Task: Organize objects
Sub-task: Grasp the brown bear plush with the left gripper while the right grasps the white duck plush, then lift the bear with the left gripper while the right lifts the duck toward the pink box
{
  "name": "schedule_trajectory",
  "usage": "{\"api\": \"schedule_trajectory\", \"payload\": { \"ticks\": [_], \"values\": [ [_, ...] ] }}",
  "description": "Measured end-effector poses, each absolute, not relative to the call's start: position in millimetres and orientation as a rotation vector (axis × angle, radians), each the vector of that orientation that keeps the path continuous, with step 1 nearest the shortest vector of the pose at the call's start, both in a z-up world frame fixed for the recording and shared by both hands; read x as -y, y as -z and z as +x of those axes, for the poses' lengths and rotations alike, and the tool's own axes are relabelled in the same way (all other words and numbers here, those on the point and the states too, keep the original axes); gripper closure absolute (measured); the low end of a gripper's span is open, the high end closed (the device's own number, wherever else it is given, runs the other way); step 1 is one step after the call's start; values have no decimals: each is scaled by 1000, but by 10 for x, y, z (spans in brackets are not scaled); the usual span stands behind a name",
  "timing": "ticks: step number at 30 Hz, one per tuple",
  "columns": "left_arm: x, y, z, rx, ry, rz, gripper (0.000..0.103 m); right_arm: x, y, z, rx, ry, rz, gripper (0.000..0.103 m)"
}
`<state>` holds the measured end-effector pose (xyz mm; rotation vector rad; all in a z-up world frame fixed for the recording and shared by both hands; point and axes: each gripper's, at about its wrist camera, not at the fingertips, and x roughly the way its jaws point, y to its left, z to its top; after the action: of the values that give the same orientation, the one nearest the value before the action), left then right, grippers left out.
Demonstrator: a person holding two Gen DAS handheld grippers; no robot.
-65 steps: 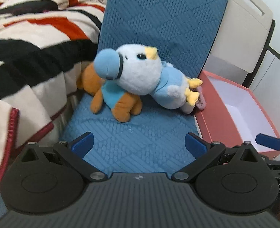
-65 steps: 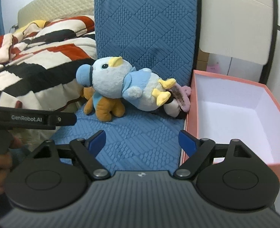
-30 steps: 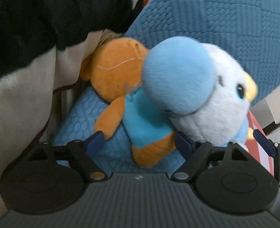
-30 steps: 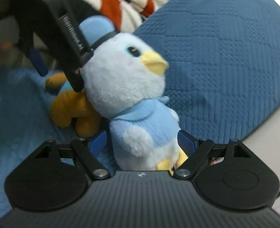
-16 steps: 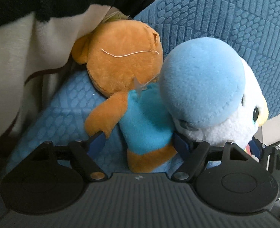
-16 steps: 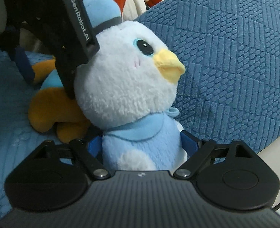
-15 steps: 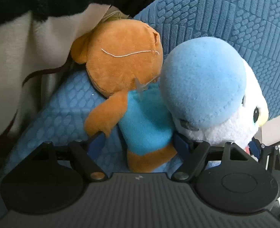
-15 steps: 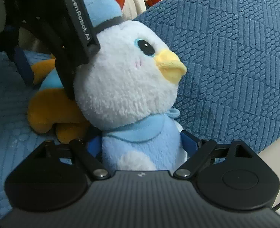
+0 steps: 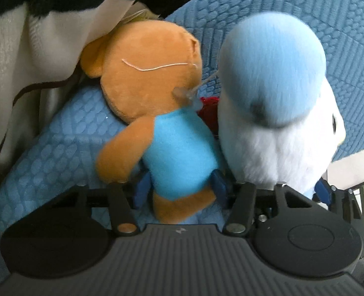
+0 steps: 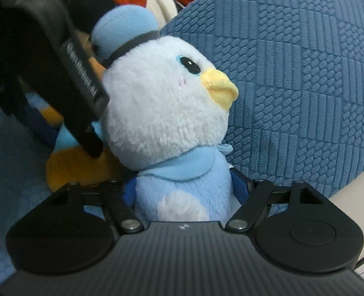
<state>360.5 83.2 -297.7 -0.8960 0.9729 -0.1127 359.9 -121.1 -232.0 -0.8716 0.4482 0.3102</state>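
An orange bear plush (image 9: 145, 74) in a blue shirt lies on the blue quilted cushion (image 9: 58, 148). My left gripper (image 9: 180, 188) has its jaws closing, and both blue pads press on the bear's blue body. To its right stands a white and light-blue bird plush (image 10: 162, 113) with a blue cap and yellow beak; the cap (image 9: 273, 74) fills the left wrist view. My right gripper (image 10: 183, 188) is closing too, pads against the bird's light-blue body. The left gripper's black frame (image 10: 81, 81) crosses in front of the bear in the right wrist view.
A striped blanket (image 9: 34, 49) in black, cream and red hangs over the cushion's left side. The cushion's blue quilted back (image 10: 305, 74) rises right behind both plushes. Something small and red (image 9: 208, 108) shows between the two toys.
The left jaws have come in and now squeeze the bear's body. The right jaws have narrowed onto the bird's body. A gap has opened between the bird's head and the bear.
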Motion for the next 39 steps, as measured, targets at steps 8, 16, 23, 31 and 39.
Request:
{"api": "schedule_trajectory", "payload": {
  "ticks": [8, 16, 23, 31, 39],
  "values": [
    [-763, 2844, 3386, -949, 91, -831, 57, 1389, 1975, 3453, -508, -300, -642, 30],
    [-800, 2663, 3267, -948, 86, -719, 59, 1754, 1816, 3462, -666, -256, -179, 31],
    [-635, 2476, 3131, -955, 91, -578, 61, 1997, 1849, 3397, -772, -240, 58, 32],
    [-521, 2417, 2983, -973, 55, -440, 61, 2221, 2162, 3353, -997, -242, 263, 31],
    [-550, 2353, 3069, -940, 2, -370, 22, 2294, 2138, 3382, -984, -219, 285, 22]
  ]
}}
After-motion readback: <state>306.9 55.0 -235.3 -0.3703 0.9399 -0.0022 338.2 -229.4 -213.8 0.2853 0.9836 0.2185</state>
